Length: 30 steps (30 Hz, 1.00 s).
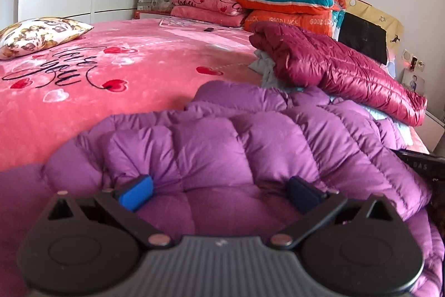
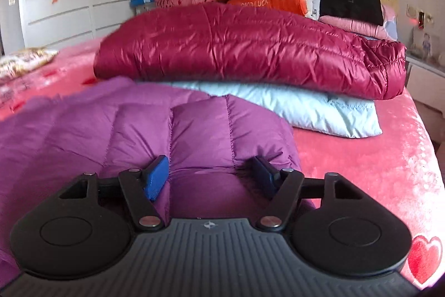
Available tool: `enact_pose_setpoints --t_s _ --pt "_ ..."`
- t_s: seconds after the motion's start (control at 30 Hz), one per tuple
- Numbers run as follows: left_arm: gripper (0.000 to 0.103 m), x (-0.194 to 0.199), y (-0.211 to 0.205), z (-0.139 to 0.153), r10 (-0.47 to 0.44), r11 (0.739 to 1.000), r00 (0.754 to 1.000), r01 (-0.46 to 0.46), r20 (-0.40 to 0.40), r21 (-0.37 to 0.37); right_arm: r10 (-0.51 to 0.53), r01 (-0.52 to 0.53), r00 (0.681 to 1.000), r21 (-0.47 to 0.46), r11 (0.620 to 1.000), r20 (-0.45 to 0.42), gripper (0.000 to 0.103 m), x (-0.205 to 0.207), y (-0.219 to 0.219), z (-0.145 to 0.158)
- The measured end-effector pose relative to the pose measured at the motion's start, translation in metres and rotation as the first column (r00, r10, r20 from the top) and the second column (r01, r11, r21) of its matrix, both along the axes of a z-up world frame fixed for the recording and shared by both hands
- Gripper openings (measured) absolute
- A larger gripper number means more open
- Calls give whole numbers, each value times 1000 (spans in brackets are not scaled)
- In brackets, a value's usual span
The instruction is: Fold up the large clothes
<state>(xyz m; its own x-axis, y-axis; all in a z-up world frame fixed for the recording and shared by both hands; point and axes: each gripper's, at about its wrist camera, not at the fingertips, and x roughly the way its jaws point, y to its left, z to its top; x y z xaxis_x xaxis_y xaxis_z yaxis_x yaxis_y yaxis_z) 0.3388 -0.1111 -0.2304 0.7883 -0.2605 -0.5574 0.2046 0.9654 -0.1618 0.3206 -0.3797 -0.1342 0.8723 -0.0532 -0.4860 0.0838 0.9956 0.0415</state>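
Purple down jacket (image 1: pixel 222 146) lies on the pink bed cover (image 1: pixel 97 91), bulging between both pairs of spread fingers. Left gripper (image 1: pixel 219 192) and right gripper (image 2: pixel 211 177) each straddle a quilted fold; whether the pads truly clamp it I cannot tell. Beyond the fingertips sits a maroon jacket (image 2: pixel 250 49).

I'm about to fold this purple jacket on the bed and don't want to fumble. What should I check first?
1. Left gripper has purple jacket between its pads: ok; firm pinch: cannot tell.
2. Right gripper straddles a jacket panel: ok; clamped: cannot tell.
3. Bare bed ahead to fold onto: ok.
4. Maroon jacket sits clear of purple one: not ok, they overlap.
5. Purple jacket lies flat: not ok, bunched.
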Motion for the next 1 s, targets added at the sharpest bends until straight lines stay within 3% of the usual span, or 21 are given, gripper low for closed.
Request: enact_pose_setpoints --t_s 0.4,0.57,0.7,0.8,1.0 --pt "103 -3 -17 -18 2 995 998 -9 65 104 -21 20 999 -39 999 -26 90 10 7 -24" --pt "103 -5 -20 -13 7 990 997 -17 73 137 -41 40 999 -61 997 -21 100 20 3 -30" --pt "102 -11 -24 9 7 980 999 -16 46 200 -40 39 999 -57 998 -28 103 13 4 -20" --pt "102 -37 -13 37 -10 988 995 -6 101 152 -46 46 999 -1 999 -22 103 0 -2 -6" --pt "103 -91 20 82 44 983 987 -70 154 168 -102 98 993 81 992 53 103 -48 -7 17"
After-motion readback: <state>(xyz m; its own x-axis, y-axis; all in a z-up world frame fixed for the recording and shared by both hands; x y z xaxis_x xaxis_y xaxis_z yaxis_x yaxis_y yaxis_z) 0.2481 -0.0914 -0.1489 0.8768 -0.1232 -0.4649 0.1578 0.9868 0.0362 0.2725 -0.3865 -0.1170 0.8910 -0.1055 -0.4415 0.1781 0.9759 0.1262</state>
